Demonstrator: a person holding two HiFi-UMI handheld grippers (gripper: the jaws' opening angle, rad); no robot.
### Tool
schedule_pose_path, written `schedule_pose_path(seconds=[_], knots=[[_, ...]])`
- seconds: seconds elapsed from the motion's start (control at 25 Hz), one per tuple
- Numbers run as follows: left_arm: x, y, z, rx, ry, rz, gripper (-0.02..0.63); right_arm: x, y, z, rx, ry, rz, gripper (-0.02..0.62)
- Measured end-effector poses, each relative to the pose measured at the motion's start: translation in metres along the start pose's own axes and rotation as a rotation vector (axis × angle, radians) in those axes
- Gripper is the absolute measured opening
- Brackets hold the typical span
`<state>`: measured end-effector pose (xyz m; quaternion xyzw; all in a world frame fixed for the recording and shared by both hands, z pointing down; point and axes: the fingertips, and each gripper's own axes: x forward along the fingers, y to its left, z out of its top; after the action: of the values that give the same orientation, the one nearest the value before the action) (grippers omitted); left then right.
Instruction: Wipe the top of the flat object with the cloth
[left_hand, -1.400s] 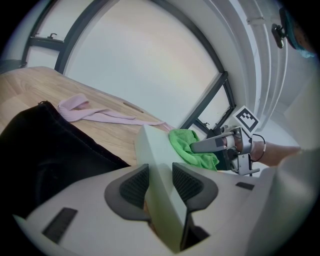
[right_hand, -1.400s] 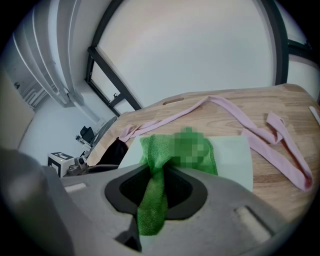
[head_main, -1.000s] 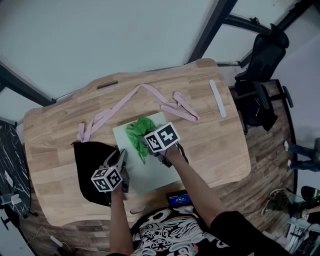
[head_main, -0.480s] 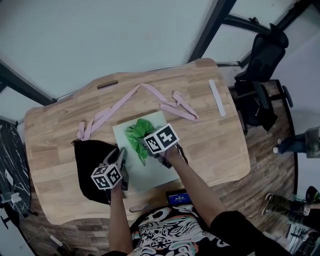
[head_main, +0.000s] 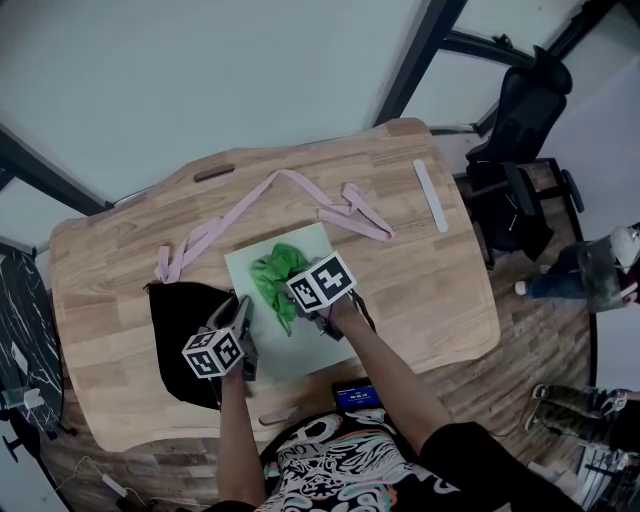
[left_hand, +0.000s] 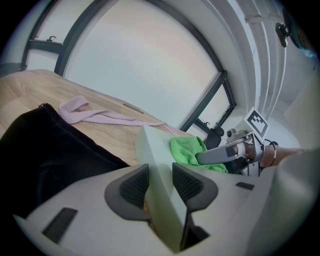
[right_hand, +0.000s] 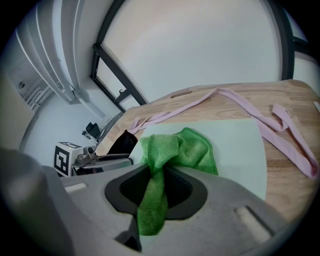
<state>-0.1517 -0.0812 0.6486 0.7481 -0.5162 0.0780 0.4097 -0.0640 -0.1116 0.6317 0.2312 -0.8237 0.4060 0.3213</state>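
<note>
A pale green flat board (head_main: 322, 346) lies on the wooden table (head_main: 430, 290). My left gripper (head_main: 240, 322) is shut on the board's left edge (left_hand: 156, 165), its pads pressed on both faces. A green cloth (head_main: 275, 276) lies bunched on the board's far half. My right gripper (head_main: 305, 312) is shut on a twisted fold of the cloth (right_hand: 159, 172), and the rest of it spreads over the board (right_hand: 240, 145) ahead of the jaws. In the left gripper view the cloth (left_hand: 187, 150) and the right gripper (left_hand: 222, 154) show beyond the board's edge.
A black bag (head_main: 185, 325) lies left of the board, under my left gripper. A pink strap (head_main: 290, 200) trails across the table's far side. A white strip (head_main: 432, 196) lies at the far right. A small dark device (head_main: 355, 397) sits at the near edge.
The right gripper has drawn the green cloth slightly nearer and left on the board. The left gripper has held still on the board's edge.
</note>
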Motion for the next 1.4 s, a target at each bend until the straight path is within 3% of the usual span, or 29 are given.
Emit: schedule_pose_path(seconds=[1.4], knots=[[0.002,0.004,0.0,0.024,-0.004,0.01,0.147,-0.008,0.021,-0.041,0.021,0.015,0.047,0.078]])
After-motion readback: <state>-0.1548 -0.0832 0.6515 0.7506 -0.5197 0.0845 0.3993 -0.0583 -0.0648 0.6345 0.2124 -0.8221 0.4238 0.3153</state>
